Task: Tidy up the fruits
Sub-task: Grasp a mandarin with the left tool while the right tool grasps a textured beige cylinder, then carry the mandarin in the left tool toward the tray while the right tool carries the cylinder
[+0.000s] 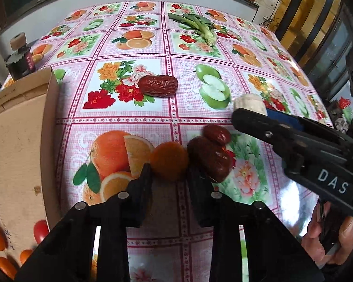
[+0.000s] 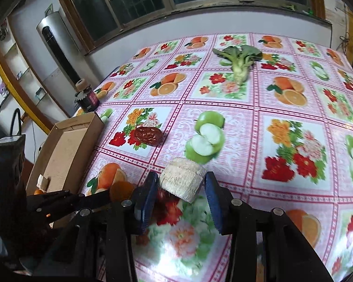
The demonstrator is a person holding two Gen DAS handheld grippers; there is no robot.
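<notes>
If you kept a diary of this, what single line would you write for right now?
left tongs: open around round orange fruit | right tongs: open around pale ridged cylinder | cardboard box: holds oranges

Cardboard box (image 1: pixel 18 129) walls off the table's left edge, a dark jar (image 1: pixel 20 58) at its far corner. Two dates (image 1: pixel 210 157) crowd the near orange's (image 1: pixel 169 161) right side. Far greens (image 1: pixel 197 27) lie well apart; the centre cloth (image 1: pixel 188 75) allows passage.

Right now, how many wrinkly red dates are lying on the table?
3. One wrinkled dark-red date lies alone on the flower print; a small glossy red date touches a bigger dark-red date beside the left claw. More may hide behind claws.
</notes>
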